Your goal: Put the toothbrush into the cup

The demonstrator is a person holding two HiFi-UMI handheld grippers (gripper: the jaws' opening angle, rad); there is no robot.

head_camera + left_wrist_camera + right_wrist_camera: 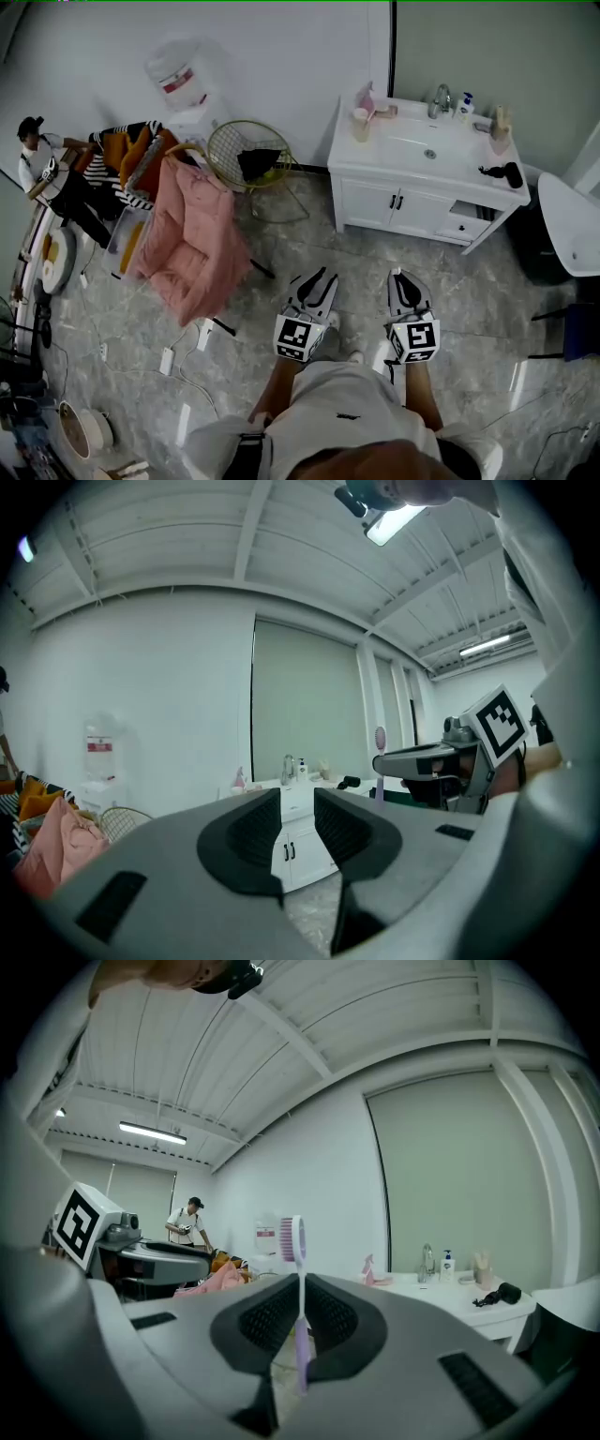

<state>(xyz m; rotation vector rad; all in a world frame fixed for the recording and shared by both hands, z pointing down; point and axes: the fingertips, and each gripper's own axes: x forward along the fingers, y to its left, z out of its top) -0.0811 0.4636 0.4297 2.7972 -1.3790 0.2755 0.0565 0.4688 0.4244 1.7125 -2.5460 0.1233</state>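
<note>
A lilac toothbrush [298,1290] stands upright, bristle head on top, clamped between the jaws of my right gripper [299,1327]. Its head also shows in the left gripper view, the toothbrush [380,737] rising above the right gripper. A pale cup [361,124] stands on the near left corner of the white vanity [375,164], well ahead of both grippers. My left gripper [317,278] and right gripper [404,277] hover side by side over the floor, pointing toward the vanity. The left gripper [297,825] has a narrow gap between its jaws and holds nothing.
On the vanity are a faucet [442,97], a soap bottle [466,105] and a black hair dryer [502,172]. To the left are a chair with a pink jacket [192,234], a wire basket [247,155], a water dispenser [182,86] and a person [43,157]. Cables [178,352] lie on the floor.
</note>
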